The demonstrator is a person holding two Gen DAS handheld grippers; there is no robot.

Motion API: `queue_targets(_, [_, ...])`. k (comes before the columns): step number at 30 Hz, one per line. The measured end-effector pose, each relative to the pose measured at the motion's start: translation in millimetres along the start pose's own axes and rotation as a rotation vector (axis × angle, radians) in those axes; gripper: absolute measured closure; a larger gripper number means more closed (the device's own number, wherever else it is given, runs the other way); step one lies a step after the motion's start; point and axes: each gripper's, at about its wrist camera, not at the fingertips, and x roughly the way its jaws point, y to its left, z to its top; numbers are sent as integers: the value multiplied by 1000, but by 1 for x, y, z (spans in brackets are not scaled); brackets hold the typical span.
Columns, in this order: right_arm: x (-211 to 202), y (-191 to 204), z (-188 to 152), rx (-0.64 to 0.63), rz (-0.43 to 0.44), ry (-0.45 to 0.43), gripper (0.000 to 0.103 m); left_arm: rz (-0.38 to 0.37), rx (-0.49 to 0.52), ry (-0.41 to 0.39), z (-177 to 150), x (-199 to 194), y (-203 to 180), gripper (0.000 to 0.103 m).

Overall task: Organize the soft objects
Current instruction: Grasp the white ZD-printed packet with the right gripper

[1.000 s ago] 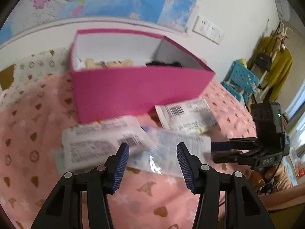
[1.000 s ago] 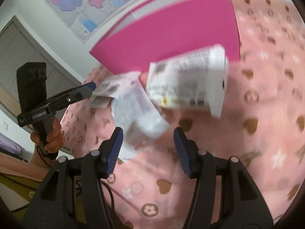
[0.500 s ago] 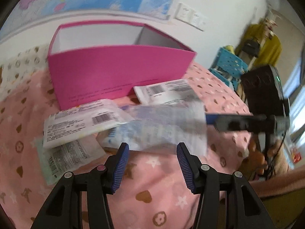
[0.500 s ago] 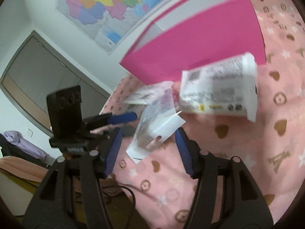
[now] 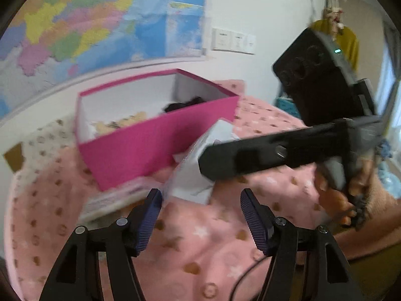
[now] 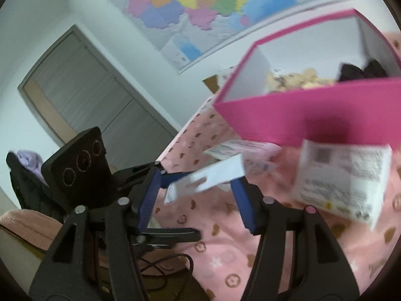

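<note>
- left gripper (image 5: 200,215) is low over the near part of the blanket (image 5: 225,240), jaws wide, nothing between the pads
- right gripper (image 6: 195,200) reaches in from the right side. A white packet (image 6: 205,180) sits right in its gap, tilted, and spans almost from one pad to the other
- the jaws on that one look wide, and honestly I can't tell if they're pinching the packet or it's just lying across them. It's too blurry
- from the left cam, the same packet sticks up at the tip of the right gripper, just in front of the box (image 5: 160,148). Its lower edge is just above the left gripper's tips
- the box is pink, open on top, and sits toward the far edge of the blanket
- inside it are a beige plush (image 6: 300,80) and, beside that, something black (image 6: 358,71)
- a barcode packet (image 6: 343,178) lies on the blanket just in front of the box, over on the right
- a flat packet (image 5: 112,198) lies along the box's front wall, left of the lifted one
- map (image 5: 100,20) on the wall behind the box, door (image 6: 82,95) off to the left
</note>
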Motion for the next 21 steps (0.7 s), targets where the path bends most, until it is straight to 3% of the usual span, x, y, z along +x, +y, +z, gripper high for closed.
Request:
queue_targets(2, [10, 6, 8, -15, 28, 17, 43, 30, -22, -11, 5, 0, 9, 56])
queue_targets(4, [17, 11, 14, -38, 26, 28, 43, 40, -55, -18, 6, -1, 22, 79])
queue_targets(6, [19, 11, 16, -40, 29, 28, 43, 26, -92, -30, 11, -1, 36, 90])
queue_targets(11, [6, -6, 8, -13, -11, 1, 43, -31, -137, -63, 20, -2, 54, 91])
queue_targets(15, [-4, -24, 2, -14, -155, -18, 43, -51, -148, -58, 22, 5, 58, 90])
queue_targets(21, [5, -29, 22, -121, -237, -40, 43, -91, -199, -1, 21, 28, 72, 85])
